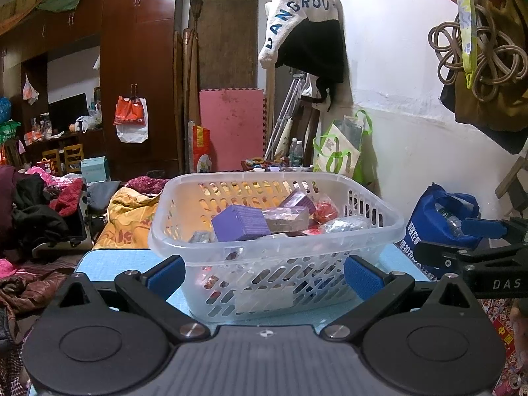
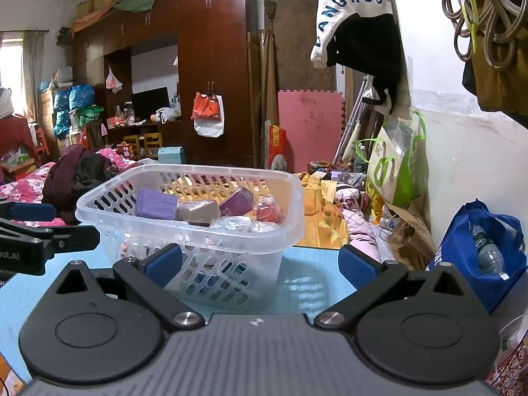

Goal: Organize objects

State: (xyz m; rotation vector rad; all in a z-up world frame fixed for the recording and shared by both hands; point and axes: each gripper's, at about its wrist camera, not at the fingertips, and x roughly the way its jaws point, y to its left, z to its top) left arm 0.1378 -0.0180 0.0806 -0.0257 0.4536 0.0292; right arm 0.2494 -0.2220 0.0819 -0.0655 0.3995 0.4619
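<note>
A clear plastic basket (image 1: pixel 270 247) with slotted walls stands on the light blue table (image 1: pixel 109 260). Inside lie a purple box (image 1: pixel 239 222), a brown wrapped block (image 1: pixel 287 219), a second purple box (image 1: pixel 298 199), red packets (image 1: pixel 325 209) and silvery wrapped items. My left gripper (image 1: pixel 264 274) is open, its blue pads level with the basket's near wall, nothing held. The other gripper's arm (image 1: pixel 475 257) shows at the right. In the right wrist view the basket (image 2: pixel 231 231) sits left of centre; my right gripper (image 2: pixel 260 264) is open and empty, its left pad in front of the basket wall.
A blue bag (image 2: pixel 478 250) with a water bottle sits right of the table by the white wall. Behind lies a bed with yellow bedding (image 1: pixel 132 214) and piled clothes (image 1: pixel 36 204). A green-and-white tote (image 2: pixel 392 165) leans on the wall. Brown wardrobes (image 2: pixel 211 66) fill the back.
</note>
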